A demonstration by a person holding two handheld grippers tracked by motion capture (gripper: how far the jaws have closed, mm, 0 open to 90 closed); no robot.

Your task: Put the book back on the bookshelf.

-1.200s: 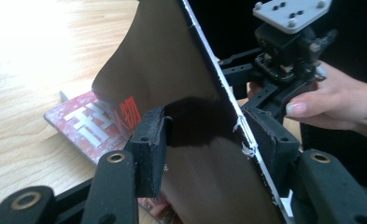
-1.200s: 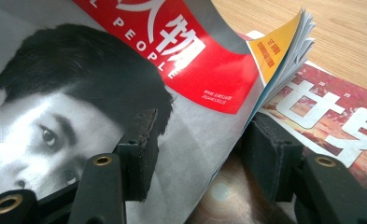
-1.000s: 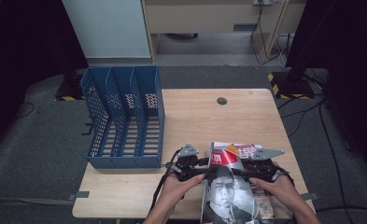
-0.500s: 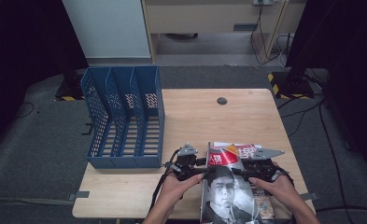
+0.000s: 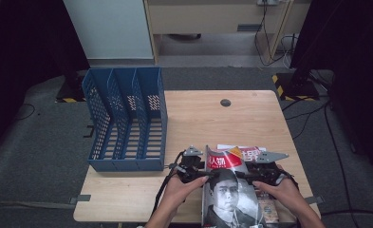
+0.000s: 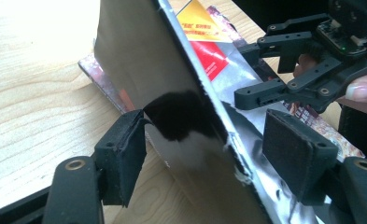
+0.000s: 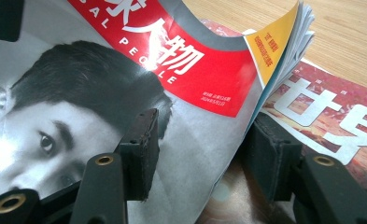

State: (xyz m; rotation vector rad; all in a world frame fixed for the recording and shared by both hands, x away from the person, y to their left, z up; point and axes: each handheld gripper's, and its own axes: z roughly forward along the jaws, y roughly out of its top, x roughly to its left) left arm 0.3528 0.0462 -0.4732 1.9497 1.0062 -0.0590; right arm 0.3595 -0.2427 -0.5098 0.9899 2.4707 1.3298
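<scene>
A magazine with a face and a red band on its cover stands tilted up from the table's front edge, between my two grippers. My left gripper is at its spine. In the left gripper view the jaws have just been opening and the spine stands between them; the right pad is clear of it. My right gripper holds the opposite edge: one pad lies on the cover and the other is behind the pages. A second, red magazine lies flat underneath.
A blue three-slot file rack lies on the wooden table at the left, with its open slots facing up. A small round hole sits near the far edge. The right gripper also shows across the magazine in the left gripper view.
</scene>
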